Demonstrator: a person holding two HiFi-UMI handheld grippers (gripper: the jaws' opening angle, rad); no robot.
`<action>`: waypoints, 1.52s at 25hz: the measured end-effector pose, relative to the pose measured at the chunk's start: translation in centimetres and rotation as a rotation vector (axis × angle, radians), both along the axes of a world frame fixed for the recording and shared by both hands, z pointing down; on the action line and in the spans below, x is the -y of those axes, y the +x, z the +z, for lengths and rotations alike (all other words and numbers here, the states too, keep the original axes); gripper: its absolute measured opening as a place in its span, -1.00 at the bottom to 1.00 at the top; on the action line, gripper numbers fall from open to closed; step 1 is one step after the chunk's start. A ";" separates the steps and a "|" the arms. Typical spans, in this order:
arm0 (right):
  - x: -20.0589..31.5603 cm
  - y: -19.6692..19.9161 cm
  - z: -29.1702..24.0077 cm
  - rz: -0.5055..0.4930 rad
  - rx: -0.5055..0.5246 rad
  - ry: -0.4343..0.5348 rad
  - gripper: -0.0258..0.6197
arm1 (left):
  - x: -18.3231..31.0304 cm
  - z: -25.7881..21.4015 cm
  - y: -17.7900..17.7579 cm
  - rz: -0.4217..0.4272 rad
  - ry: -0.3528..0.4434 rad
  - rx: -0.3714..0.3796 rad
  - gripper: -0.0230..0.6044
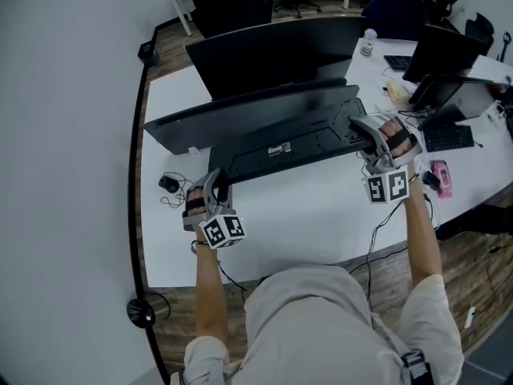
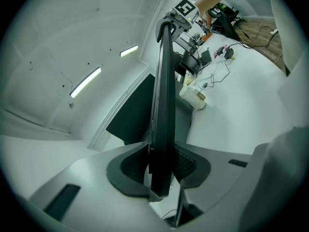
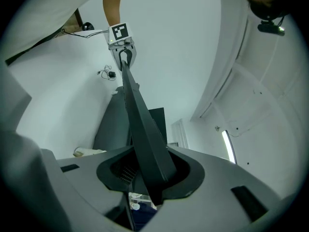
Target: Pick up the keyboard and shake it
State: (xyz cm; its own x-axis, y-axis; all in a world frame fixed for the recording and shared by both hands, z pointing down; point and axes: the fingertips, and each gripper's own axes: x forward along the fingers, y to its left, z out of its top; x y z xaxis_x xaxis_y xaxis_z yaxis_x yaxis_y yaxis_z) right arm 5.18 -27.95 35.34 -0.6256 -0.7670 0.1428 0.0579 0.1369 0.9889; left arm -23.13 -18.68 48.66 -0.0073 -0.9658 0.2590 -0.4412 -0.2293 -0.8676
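A long black keyboard (image 1: 284,144) hangs above the white desk (image 1: 313,223) with its underside and label facing up. My left gripper (image 1: 218,181) is shut on its left end and my right gripper (image 1: 362,131) on its right end. In the left gripper view the keyboard (image 2: 162,105) runs edge-on away from my left gripper (image 2: 161,170), pinched between the pads, with the right gripper (image 2: 179,14) at its far end. The right gripper view shows the keyboard (image 3: 143,129) clamped in my right gripper (image 3: 152,173), and the left gripper (image 3: 122,52) on the far end.
A wide black monitor (image 1: 240,107) stands just behind the keyboard, with another screen (image 1: 272,50) beyond it. A mouse with a cable (image 1: 167,184) lies at the left. To the right are a second keyboard (image 1: 447,137), a pink object (image 1: 440,176) and a bottle (image 1: 368,42).
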 end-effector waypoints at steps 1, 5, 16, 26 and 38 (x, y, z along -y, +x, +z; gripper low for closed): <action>0.0 -0.1 -0.3 -0.004 -0.006 0.004 -0.43 | -0.1 0.1 0.1 -0.005 0.002 -0.009 -0.54; -0.2 -0.3 -1.0 -0.021 -0.020 -0.009 -0.42 | -0.6 -0.4 0.5 -0.039 0.012 -0.109 -0.54; -1.0 -0.5 -1.9 -0.014 -0.003 0.005 -0.42 | -1.4 -1.6 -0.2 -0.048 0.058 -0.084 -0.53; -2.6 1.5 2.4 0.078 0.232 -0.027 -0.46 | -0.3 -7.7 -1.5 0.013 0.099 0.105 -0.51; -3.7 1.2 7.7 0.160 0.414 -0.079 -0.58 | 2.4 -14.3 -1.0 0.164 0.102 0.401 -0.49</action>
State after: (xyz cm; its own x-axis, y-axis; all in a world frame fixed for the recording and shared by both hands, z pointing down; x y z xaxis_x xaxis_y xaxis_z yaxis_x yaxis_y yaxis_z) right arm 6.36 -24.26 43.06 -0.5171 -0.8553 -0.0326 -0.3684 0.1880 0.9105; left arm -24.09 -21.06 34.39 0.0676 -0.9830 0.1706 -0.0301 -0.1729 -0.9845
